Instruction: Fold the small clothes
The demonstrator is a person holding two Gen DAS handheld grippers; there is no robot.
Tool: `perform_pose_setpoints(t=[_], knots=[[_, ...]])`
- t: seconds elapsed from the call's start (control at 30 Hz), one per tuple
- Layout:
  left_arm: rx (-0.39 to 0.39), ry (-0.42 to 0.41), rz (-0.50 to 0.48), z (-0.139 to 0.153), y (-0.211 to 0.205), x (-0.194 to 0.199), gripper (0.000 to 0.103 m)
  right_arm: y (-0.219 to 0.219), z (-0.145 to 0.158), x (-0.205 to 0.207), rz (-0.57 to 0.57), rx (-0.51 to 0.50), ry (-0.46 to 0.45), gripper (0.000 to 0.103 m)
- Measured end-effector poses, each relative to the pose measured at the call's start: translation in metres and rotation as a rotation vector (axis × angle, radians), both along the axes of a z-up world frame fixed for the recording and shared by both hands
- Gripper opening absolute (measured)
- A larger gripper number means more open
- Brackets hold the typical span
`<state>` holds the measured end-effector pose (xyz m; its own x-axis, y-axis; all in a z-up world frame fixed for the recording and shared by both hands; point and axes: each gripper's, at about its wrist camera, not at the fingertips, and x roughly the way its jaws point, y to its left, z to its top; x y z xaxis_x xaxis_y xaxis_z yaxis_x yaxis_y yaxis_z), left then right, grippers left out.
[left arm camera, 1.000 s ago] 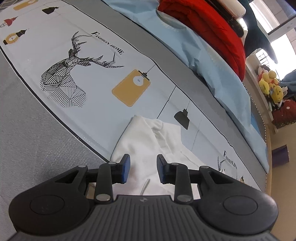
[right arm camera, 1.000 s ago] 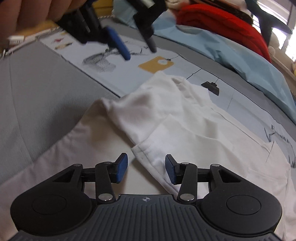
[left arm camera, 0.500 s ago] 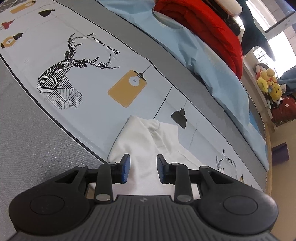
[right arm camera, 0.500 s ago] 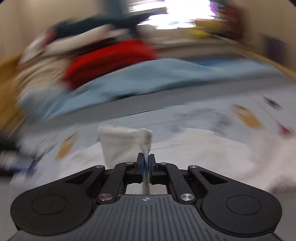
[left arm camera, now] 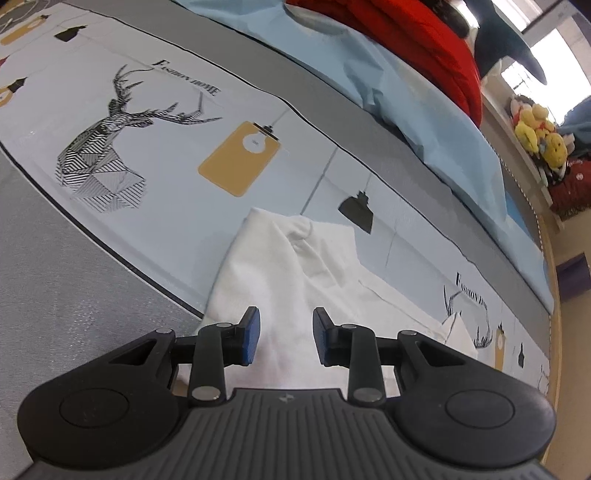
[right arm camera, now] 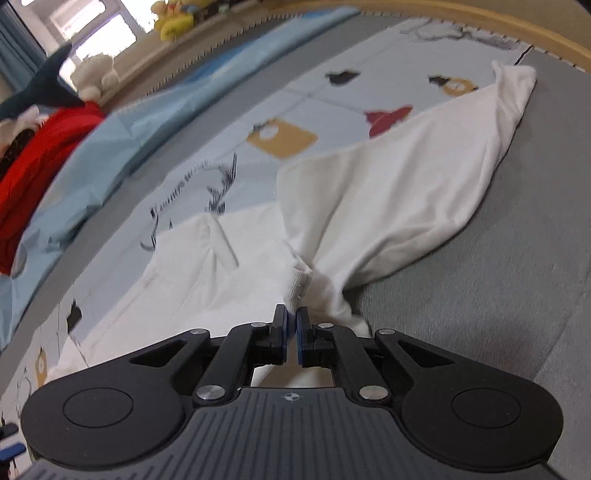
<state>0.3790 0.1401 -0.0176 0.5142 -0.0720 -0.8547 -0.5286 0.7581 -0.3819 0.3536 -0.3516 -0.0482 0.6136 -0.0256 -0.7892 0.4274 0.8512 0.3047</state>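
Observation:
A small white garment (left arm camera: 288,266) lies crumpled on the printed bed cover. My left gripper (left arm camera: 284,339) hovers just over its near part. The blue pads stand apart with nothing pinched between them. In the right wrist view the same white garment (right arm camera: 388,192) stretches away to the upper right across the grey cover. My right gripper (right arm camera: 291,321) pinches a ribbed edge (right arm camera: 297,284) of the garment. Its jaws are opening slightly, with the cloth still between the pads and drawn into a bunch at the tips.
The bed cover carries a deer print (left arm camera: 99,147) and yellow tags. A light blue cloth (left arm camera: 424,92) and a red blanket (left arm camera: 406,44) lie at the far side. Plush toys (left arm camera: 535,133) sit on a shelf. A wooden bed rim (right arm camera: 480,22) bounds the grey mattress cover (right arm camera: 498,295).
My right gripper went from open over the cloth to closed on its edge, then swung and rolled, pulling the garment with it. My left gripper drifted a little over the garment.

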Motion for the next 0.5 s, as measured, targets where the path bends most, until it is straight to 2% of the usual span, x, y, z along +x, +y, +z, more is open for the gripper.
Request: perform_pose_setpoints(t=[0.07, 0.13, 0.23, 0.3, 0.43, 0.47, 0.5], knots=[[0.002, 0.005, -0.008, -0.002, -0.003, 0.001, 0.034, 0.001, -0.011, 0.009, 0.018, 0.041, 0.09, 0.008], [0.005, 0.008, -0.011, -0.003, -0.005, 0.001, 0.034, -0.004, -0.02, 0.008, -0.011, 0.091, 0.126, 0.029], [0.003, 0.009, -0.012, -0.003, -0.006, 0.001, 0.034, -0.011, -0.021, 0.013, -0.02, 0.111, 0.104, 0.037], [0.001, 0.009, -0.011, -0.003, -0.006, 0.001, 0.034, -0.016, -0.019, 0.017, -0.032, 0.118, 0.077, 0.037], [-0.005, 0.009, -0.012, -0.003, -0.006, 0.002, 0.034, -0.028, -0.026, 0.023, -0.048, 0.193, 0.069, 0.038], [-0.007, 0.008, -0.011, -0.003, -0.006, 0.002, 0.034, -0.029, -0.026, 0.024, -0.04, 0.195, 0.066, 0.036], [-0.007, 0.007, -0.011, -0.003, -0.005, 0.002, 0.034, -0.027, -0.026, 0.025, -0.035, 0.183, 0.06, 0.027]])
